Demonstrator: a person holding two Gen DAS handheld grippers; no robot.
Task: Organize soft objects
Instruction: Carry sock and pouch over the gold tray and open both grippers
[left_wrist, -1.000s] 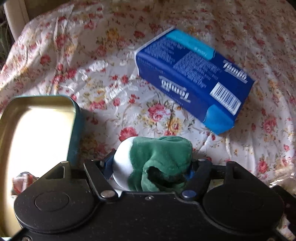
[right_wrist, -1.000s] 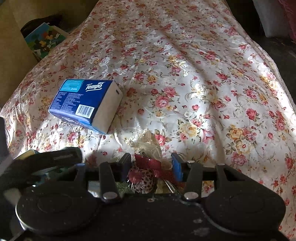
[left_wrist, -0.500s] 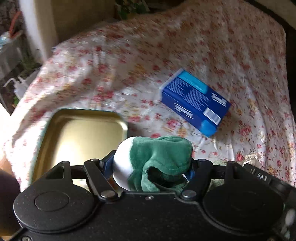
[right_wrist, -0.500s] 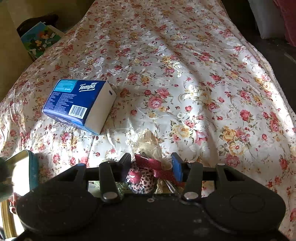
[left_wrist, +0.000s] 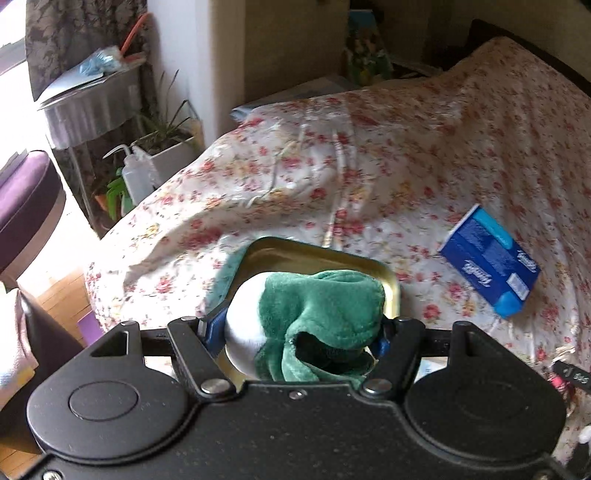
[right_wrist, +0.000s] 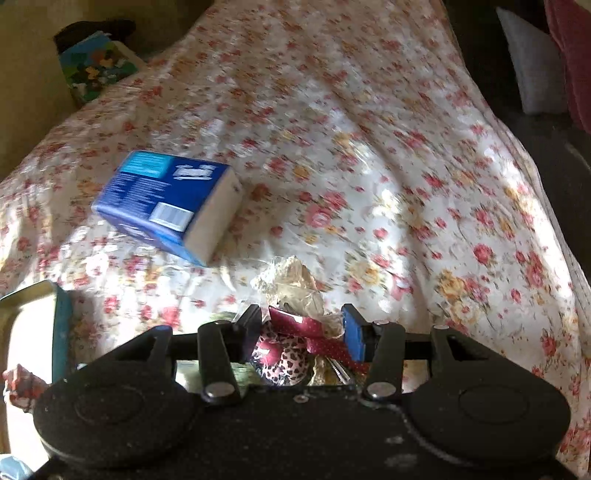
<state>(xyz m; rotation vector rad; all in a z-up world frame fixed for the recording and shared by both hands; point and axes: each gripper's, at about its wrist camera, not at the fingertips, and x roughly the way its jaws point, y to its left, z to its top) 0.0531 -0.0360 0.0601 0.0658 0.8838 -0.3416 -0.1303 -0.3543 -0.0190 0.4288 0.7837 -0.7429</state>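
Observation:
My left gripper (left_wrist: 297, 328) is shut on a green and white plush toy (left_wrist: 317, 321) and holds it above the open gold tin with a teal rim (left_wrist: 306, 254) on the flowered bedspread. My right gripper (right_wrist: 301, 332) stands with its jaws around a small bundle: a leopard-print soft item (right_wrist: 284, 360) with a dark red dotted ribbon (right_wrist: 295, 325) and clear cellophane (right_wrist: 291, 280). Whether the jaws press on it I cannot tell. A blue Tempo tissue pack (right_wrist: 166, 203) lies left of centre on the bed; it also shows in the left wrist view (left_wrist: 491, 266).
The tin's edge (right_wrist: 59, 325) shows at the lower left of the right wrist view. Left of the bed stand a potted plant (left_wrist: 166, 140), a squeeze bottle (left_wrist: 135, 177) and a purple stool (left_wrist: 26, 192). A picture book (right_wrist: 96, 66) lies at the bed's far corner.
My left gripper has risen and swung left with the plush toy; the tin now lies under it and the tissue pack looks farther off. The right gripper has shifted only slightly.

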